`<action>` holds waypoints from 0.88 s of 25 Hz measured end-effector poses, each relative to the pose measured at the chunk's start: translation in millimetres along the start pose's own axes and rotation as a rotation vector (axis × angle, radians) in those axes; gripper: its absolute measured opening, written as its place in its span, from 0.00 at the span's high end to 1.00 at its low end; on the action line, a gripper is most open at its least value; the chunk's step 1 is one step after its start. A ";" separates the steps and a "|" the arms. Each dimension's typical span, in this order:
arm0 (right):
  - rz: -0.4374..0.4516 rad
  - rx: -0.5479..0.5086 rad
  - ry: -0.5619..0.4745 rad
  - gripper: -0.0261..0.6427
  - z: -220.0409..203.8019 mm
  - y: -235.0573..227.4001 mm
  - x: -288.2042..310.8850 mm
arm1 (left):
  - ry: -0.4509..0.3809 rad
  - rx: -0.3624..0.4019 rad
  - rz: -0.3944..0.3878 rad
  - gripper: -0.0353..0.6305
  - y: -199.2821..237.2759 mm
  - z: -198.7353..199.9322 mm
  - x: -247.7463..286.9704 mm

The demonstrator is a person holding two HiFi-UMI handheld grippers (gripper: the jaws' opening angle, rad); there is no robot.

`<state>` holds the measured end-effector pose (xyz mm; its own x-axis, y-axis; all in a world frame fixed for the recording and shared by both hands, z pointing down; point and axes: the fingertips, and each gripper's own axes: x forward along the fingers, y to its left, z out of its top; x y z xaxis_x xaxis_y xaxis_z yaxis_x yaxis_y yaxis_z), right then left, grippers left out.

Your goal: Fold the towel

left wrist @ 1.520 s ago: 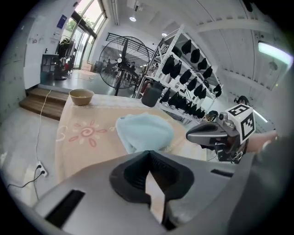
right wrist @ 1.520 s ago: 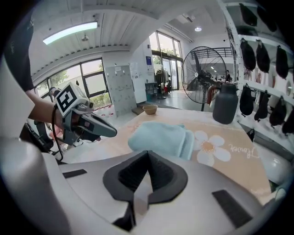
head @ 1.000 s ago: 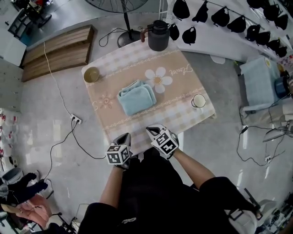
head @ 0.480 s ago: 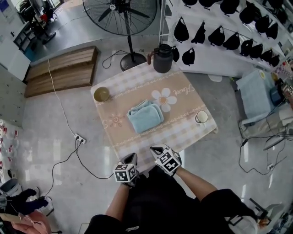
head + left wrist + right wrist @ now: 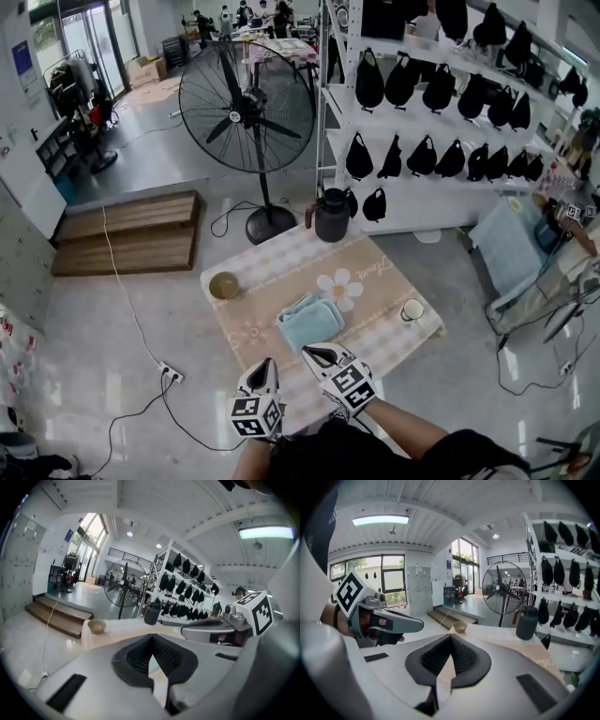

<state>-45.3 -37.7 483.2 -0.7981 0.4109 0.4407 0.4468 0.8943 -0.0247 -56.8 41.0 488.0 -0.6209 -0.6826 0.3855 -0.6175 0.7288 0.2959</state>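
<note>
A folded light blue towel (image 5: 311, 322) lies in the middle of the low table (image 5: 384, 281), which has a beige checked cloth with a flower print. My left gripper (image 5: 264, 365) and right gripper (image 5: 312, 352) hover side by side above the table's near edge, short of the towel and apart from it. Both point toward the towel. The left gripper (image 5: 151, 636) has its jaws shut with nothing between them, and so does the right gripper (image 5: 451, 636). In both gripper views the jaws hide the towel.
On the table stand a dark jug (image 5: 331, 215) at the far edge, a bowl (image 5: 224, 285) at the left and a mug (image 5: 411, 310) at the right. A floor fan (image 5: 244, 103), a shelf of black bags (image 5: 441, 150), a wooden platform (image 5: 127, 232) and a power strip (image 5: 170, 373) surround it.
Both grippers have risen together from the table's near edge, still shut and empty. The head view has tipped up, showing more of the room. The towel has not moved.
</note>
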 end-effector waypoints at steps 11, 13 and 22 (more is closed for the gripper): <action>-0.229 -0.075 -0.261 0.96 136.4 -48.7 -68.5 | -0.365 0.193 -0.030 0.94 -17.2 183.5 -31.5; -0.261 -0.080 -0.289 0.96 144.9 -53.1 -80.4 | -0.377 0.224 -0.032 0.94 -27.0 192.8 -34.1; -0.347 -0.097 -0.349 0.96 158.4 -64.7 -100.6 | -0.358 0.249 -0.046 0.94 -46.4 182.4 -31.2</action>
<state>-58.0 -108.8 298.3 -0.9865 0.1419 0.0818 0.1536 0.9750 0.1607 -96.9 18.5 302.8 -0.6913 -0.7216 0.0363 -0.7186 0.6919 0.0692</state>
